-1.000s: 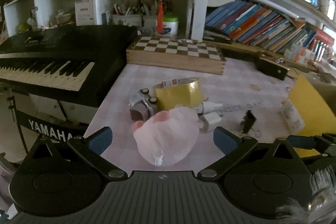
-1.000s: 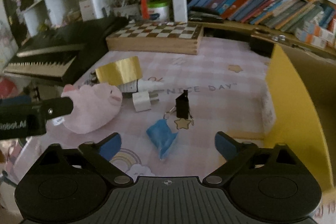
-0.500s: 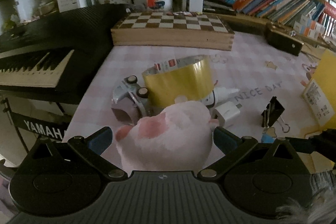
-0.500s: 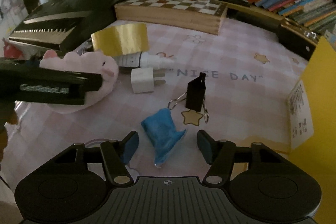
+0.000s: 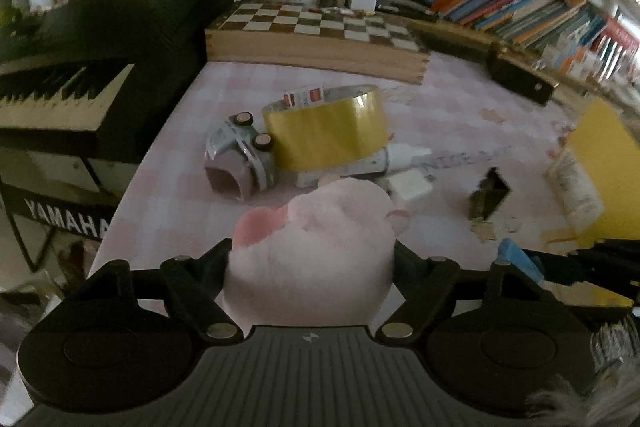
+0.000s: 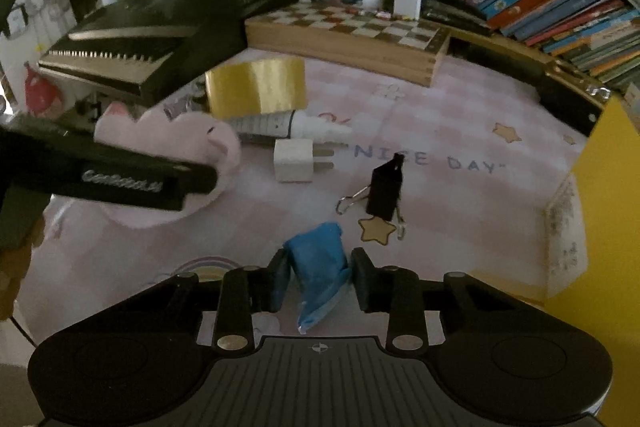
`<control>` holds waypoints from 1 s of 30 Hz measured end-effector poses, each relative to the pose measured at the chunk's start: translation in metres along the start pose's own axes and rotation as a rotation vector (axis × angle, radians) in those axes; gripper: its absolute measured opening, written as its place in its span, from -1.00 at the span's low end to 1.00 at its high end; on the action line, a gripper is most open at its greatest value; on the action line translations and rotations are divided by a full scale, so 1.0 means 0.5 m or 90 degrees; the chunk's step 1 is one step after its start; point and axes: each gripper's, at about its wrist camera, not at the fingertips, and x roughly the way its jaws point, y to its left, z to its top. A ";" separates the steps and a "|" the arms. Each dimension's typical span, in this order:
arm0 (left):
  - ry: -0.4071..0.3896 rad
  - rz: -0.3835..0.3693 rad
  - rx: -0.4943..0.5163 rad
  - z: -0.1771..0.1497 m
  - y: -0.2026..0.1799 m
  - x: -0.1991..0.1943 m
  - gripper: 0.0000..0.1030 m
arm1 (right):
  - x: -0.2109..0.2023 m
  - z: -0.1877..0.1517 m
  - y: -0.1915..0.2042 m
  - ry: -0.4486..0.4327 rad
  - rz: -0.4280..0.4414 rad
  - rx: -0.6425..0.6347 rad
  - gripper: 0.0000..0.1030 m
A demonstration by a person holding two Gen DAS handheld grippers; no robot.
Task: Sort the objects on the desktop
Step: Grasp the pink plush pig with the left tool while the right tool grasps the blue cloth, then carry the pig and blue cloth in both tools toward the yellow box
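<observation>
Progress: early by my reading; nothing looks sorted yet, and most items lie loose mid-frame on the desk.
Left gripper: fingers pressed into both sides of the pink plush toy, lower centre of the left view.
Right gripper: fingers close on either side of the blue pouch, lower centre; whether they pinch it I cannot tell.
Left to do: gold tape roll, toy car, white charger, binder clip, white tube.
Likely destination: yellow box, right edge.
Textures: plush soft, fuzzy; tape glossy, cylindrical; pouch crumpled; charger hard, cubic; desk cloth pink, checked.
</observation>
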 end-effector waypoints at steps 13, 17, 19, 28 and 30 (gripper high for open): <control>-0.059 -0.124 -0.033 -0.045 0.000 -0.215 0.51 | -0.179 -0.031 0.019 -0.068 -0.001 0.079 -0.37; -0.056 -0.149 -0.026 -0.075 0.002 -0.262 0.51 | -0.228 -0.067 0.036 -0.070 -0.014 0.103 -0.37; -0.055 -0.160 -0.018 -0.095 0.001 -0.284 0.51 | -0.249 -0.089 0.045 -0.067 -0.023 0.117 -0.37; -0.009 -0.206 -0.006 -0.189 -0.007 -0.327 0.51 | -0.319 -0.182 0.074 -0.060 -0.078 0.179 -0.37; -0.009 -0.220 0.003 -0.204 -0.013 -0.337 0.51 | -0.334 -0.201 0.079 -0.059 -0.094 0.192 -0.37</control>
